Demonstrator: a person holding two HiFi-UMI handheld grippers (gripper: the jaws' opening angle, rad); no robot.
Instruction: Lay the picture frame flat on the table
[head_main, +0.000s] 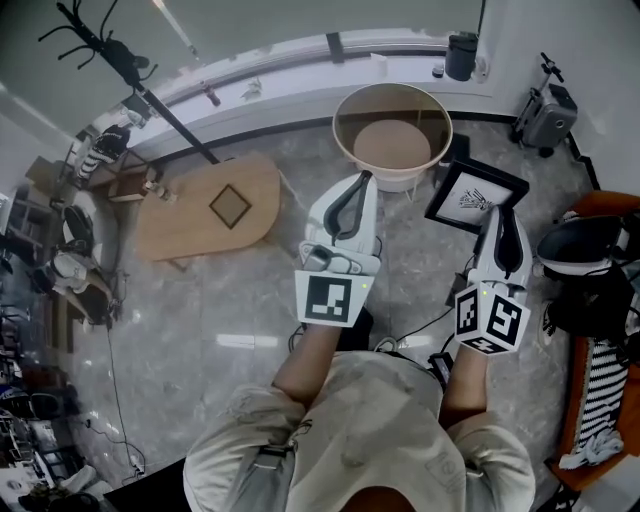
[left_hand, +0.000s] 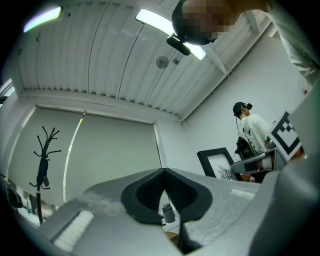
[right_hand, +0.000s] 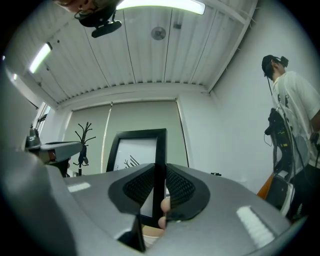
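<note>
Round table (head_main: 340, 140) stands ahead of the person, centre. Picture frame (head_main: 476, 196) is just right of it, one edge between the jaws of the right gripper (head_main: 497, 214). Left gripper (head_main: 366, 182) is left of the right one, tip at the table's near rim. Low table (head_main: 180, 215) lies well left, with the coat stand (head_main: 100, 45) behind it.

A flat wooden board (head_main: 205, 212) with a dark diamond on it lies to the left of the left claw (head_main: 364, 180). Far past it stands a black coat stand (head_main: 100, 45). A dark cup (head_main: 461, 55) sits on the ledge ahead. An orange seat (head_main: 610, 203) and a striped cloth (head_main: 600, 385) are to the right of the right claw (head_main: 500, 215).
</note>
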